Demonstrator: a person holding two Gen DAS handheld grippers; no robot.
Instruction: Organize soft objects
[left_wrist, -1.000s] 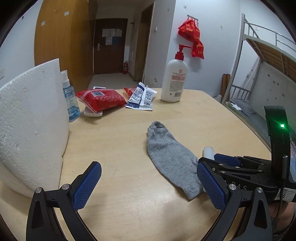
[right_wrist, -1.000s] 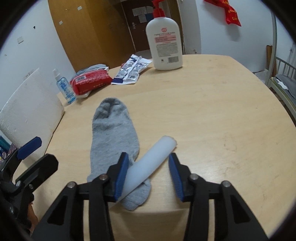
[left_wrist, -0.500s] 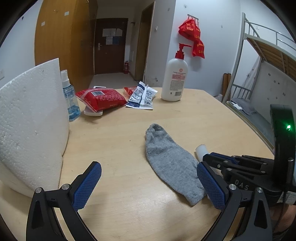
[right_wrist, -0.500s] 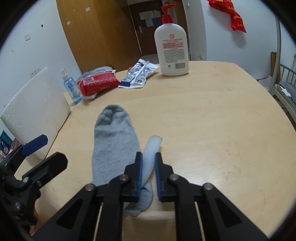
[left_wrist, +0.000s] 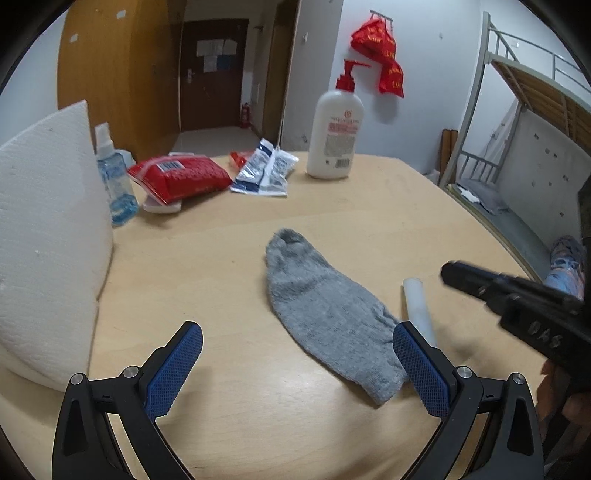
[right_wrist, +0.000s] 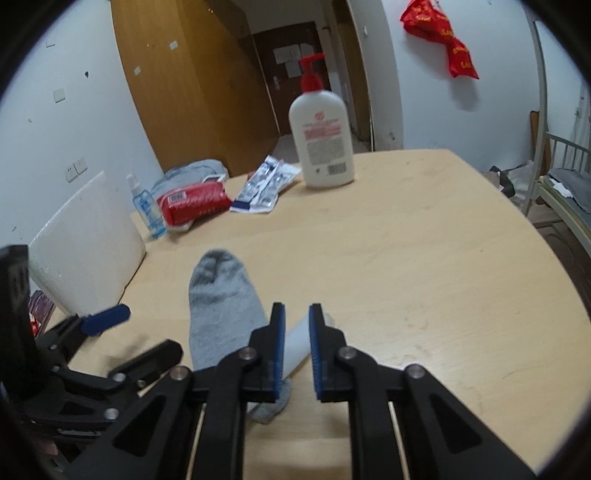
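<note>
- Flanking the scene on the far left of the left gripper (left_wrist: 295, 328), a white foam board (left_wrist: 48, 221) leans at the edge of the bench (left_wrist: 221, 277); it plays no part in this step.
- Left gripper: jaws spread wide, nothing between them, hovering over bare bench.
- Grey sock (left_wrist: 325, 314): lies flat on the bench ahead of both grippers. Its long axis runs away from them, toe at the far end, open cuff nearest, just beside the left gripper's right-hand finger.
- White tube (left_wrist: 415, 306): lies just beside the sock's cuff end, its long axis also pointing away, slanted slightly across the sock's.
- Right gripper (right_wrist: 297, 306): jaws drawn almost together, a narrow gap left. The tube shows through that gap, yet the left wrist view shows it on the bench, under the tip, so it is probably not pinched.
- Step in hand, as judged: lifting the tube off the sock. To do it well, reopen, descend square to the tube's long axis, pinch near its middle, and avoid catching the cuff.
</note>
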